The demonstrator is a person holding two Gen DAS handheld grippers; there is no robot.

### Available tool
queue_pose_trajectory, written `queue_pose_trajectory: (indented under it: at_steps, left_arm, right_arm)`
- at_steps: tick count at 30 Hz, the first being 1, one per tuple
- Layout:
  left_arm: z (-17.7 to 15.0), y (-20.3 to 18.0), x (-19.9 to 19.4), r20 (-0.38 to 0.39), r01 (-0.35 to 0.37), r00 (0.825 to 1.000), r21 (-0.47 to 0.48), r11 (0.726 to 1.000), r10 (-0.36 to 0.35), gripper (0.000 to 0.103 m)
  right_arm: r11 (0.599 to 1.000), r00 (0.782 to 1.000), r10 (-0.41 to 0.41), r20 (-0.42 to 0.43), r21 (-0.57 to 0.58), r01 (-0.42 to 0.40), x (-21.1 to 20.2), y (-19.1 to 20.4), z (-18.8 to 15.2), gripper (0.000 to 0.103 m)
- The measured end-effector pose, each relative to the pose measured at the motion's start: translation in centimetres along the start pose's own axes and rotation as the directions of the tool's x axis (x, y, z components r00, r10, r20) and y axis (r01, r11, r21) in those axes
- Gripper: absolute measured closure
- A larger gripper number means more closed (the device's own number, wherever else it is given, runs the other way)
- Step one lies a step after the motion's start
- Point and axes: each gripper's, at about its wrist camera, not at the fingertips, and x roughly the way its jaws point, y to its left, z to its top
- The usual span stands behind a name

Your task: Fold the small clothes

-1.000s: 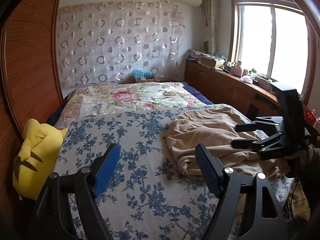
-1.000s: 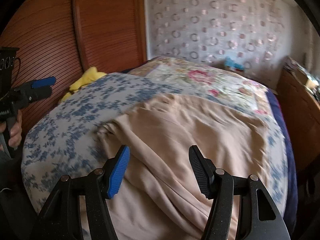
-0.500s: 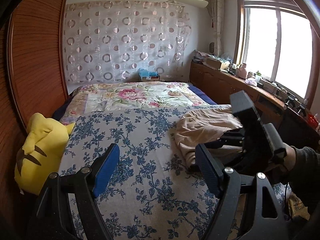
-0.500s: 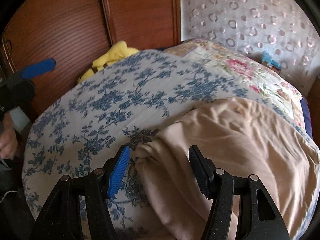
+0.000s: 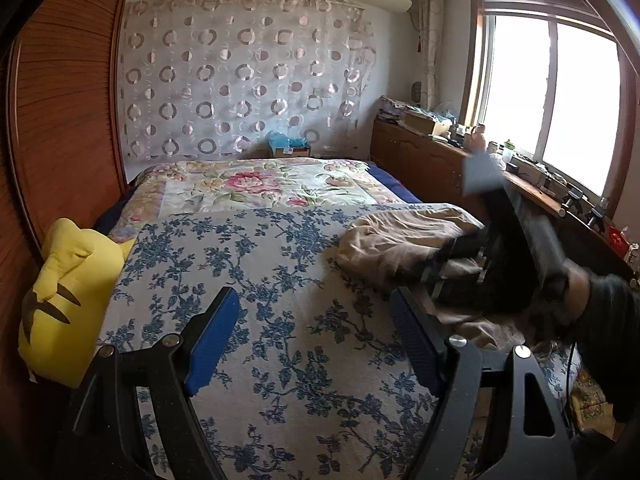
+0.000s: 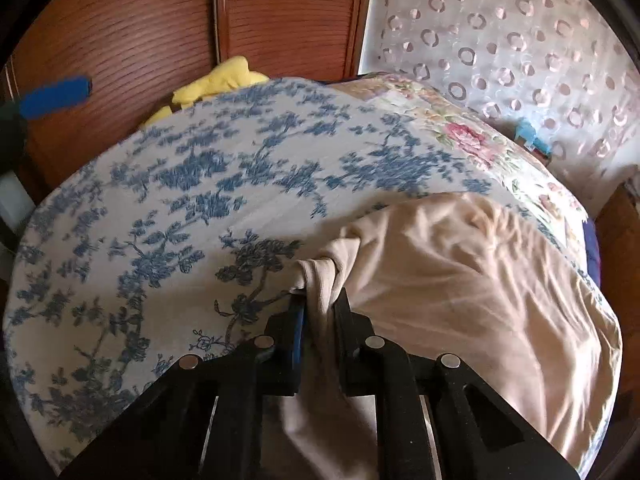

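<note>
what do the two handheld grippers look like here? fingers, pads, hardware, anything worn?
Both the left gripper and the right gripper have matte black angular plastic fingers with silver round bolt heads. One pad is bright blue, the opposite one dark and ribbed. In the left wrist view, the right arm wears a dark sleeve.

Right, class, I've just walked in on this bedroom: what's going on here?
A person is starting to fold a beige garment lying on the blue-flowered bedspread. The right gripper has just closed on a bunched edge of the cloth. The left gripper hangs open over bare bedspread, holding nothing. No fold has been made yet.
</note>
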Motion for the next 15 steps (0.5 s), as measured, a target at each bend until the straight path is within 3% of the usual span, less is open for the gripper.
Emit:
queue_pose_trajectory:
  at_steps: [4,8,11,15]
  left_arm:
    - [0.0,-0.6,0.1,-0.004,0.016,1.0,0.005,1.0,-0.016,0.024]
    - [0.1,-1.0,0.3,-0.009,0.031,0.999,0.007,1.0,-0.031,0.024]
    - [0.0,-1.7,0.5,-0.018,0.046,0.999,0.015,0.999,-0.046,0.024]
    - [-0.3,-2.4,0.8,-0.031,0.061,0.998,0.028,0.998,-0.06,0.024]
  right_arm:
    - [0.995,0.993,-0.082,0.085,0.059,0.077,-4.5,-3.9,0.7,0.091]
    - [0.973,0.97,-0.216,0.109,0.113,0.204,-7.4,-8.6,0.6,0.091]
    - [0.925,0.925,-0.371,0.089,0.128,0.358,-8.1,-12.3,0.1,0.091]
    - [0.825,0.845,-0.535,-0.023,0.204,0.527,-6.9,-17.2,-1.8,0.087]
